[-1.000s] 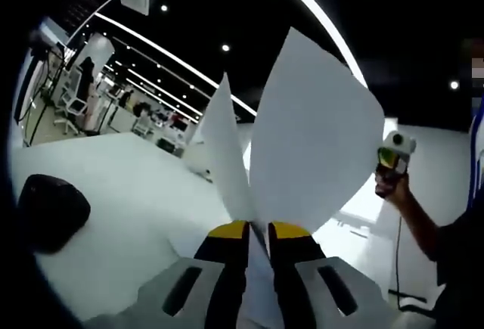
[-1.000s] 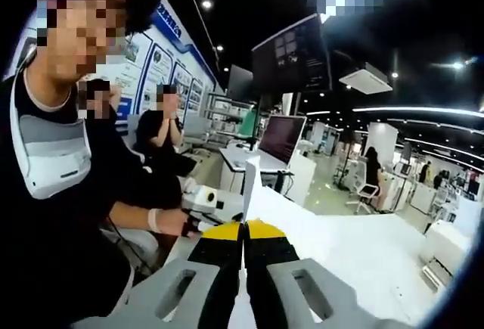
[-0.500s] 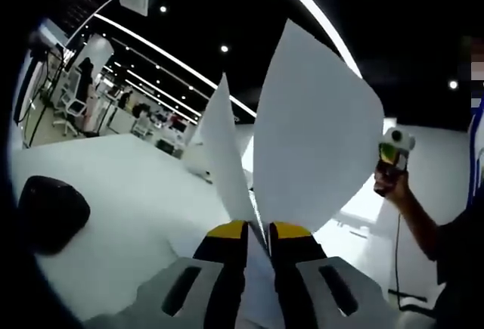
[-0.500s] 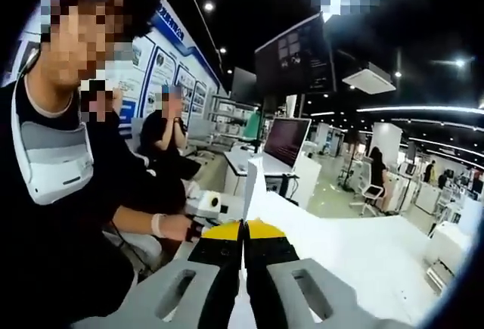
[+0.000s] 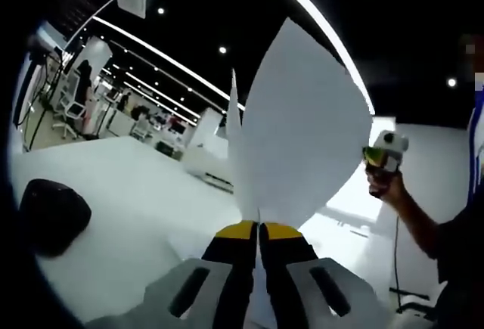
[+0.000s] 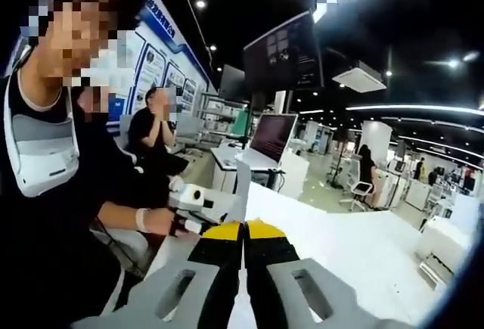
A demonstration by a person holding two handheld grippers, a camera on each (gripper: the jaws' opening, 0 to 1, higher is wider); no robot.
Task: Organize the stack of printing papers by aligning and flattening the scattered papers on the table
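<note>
In the left gripper view, my left gripper (image 5: pixel 258 231) is shut on white printing papers (image 5: pixel 302 132) that stand upright and fan out above the yellow jaw tips. A thinner sheet (image 5: pixel 234 144) stands close against the big one on its left. At the papers' far edge a hand holds my right gripper (image 5: pixel 383 155). In the right gripper view, my right gripper (image 6: pixel 243 231) is shut on the papers (image 6: pixel 243 187), seen edge-on. The left gripper (image 6: pixel 193 197) shows beyond it, held in a hand.
A black rounded object (image 5: pixel 50 212) lies on the white table (image 5: pixel 128 185) at the left. The person holding the grippers stands left in the right gripper view, with the table (image 6: pixel 363 253) stretching right. Desks, monitors and seated people lie behind.
The thinner sheet has swung in against the large sheet, closing the gap between them. Both grippers keep their hold; the views have shifted only slightly.
</note>
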